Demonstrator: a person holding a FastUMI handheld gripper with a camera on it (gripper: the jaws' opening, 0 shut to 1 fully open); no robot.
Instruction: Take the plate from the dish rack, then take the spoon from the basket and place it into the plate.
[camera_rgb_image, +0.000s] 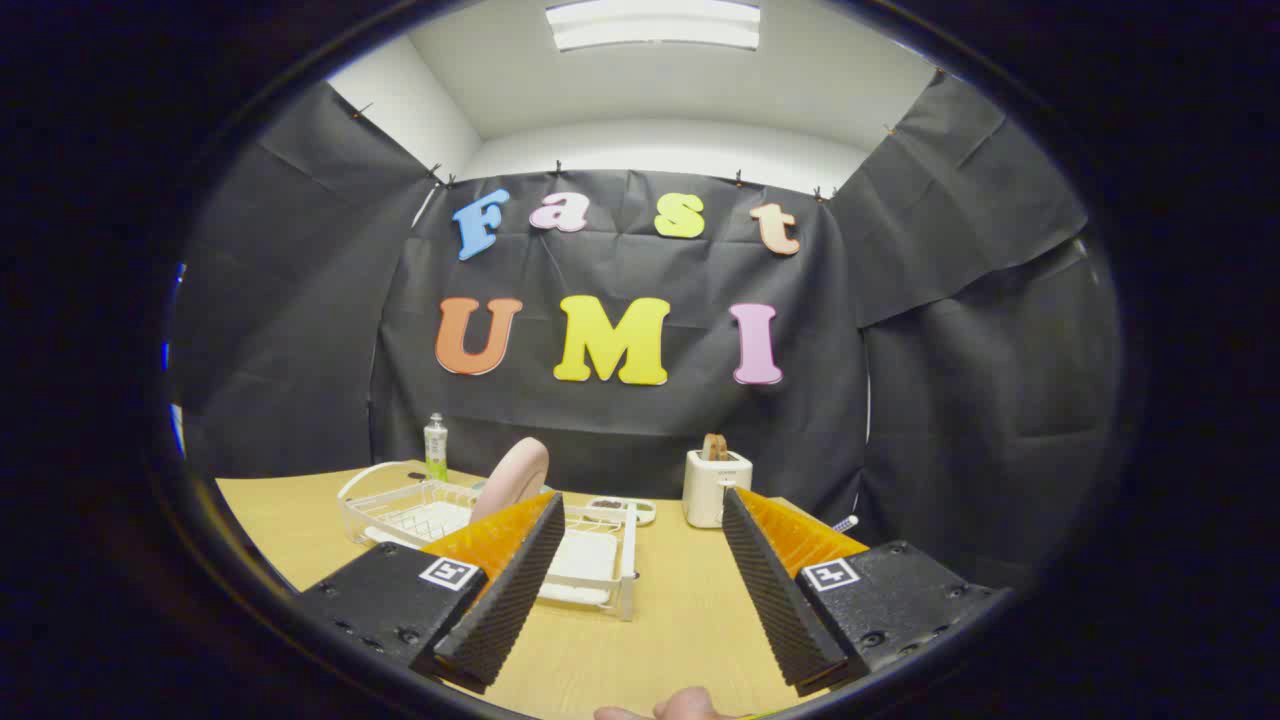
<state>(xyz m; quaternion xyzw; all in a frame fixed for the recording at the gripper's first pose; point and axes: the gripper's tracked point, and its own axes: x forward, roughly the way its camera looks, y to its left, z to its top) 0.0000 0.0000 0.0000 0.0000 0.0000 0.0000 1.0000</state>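
Looking along the claw (640, 500), its two fingers stand wide apart with nothing held between them, low in the middle of the picture above the wooden table (660, 610). The pink plate (512, 478) stands on its edge in the white dish rack (600, 570), just behind the left finger. A bottle (435, 446) stands behind the rack, at the left. A white toaster (714, 486) sits by the right finger's tip. I cannot make out the spoon.

wooden table (660, 620), dish rack (420, 515), toaster (712, 487), bottle (436, 447)
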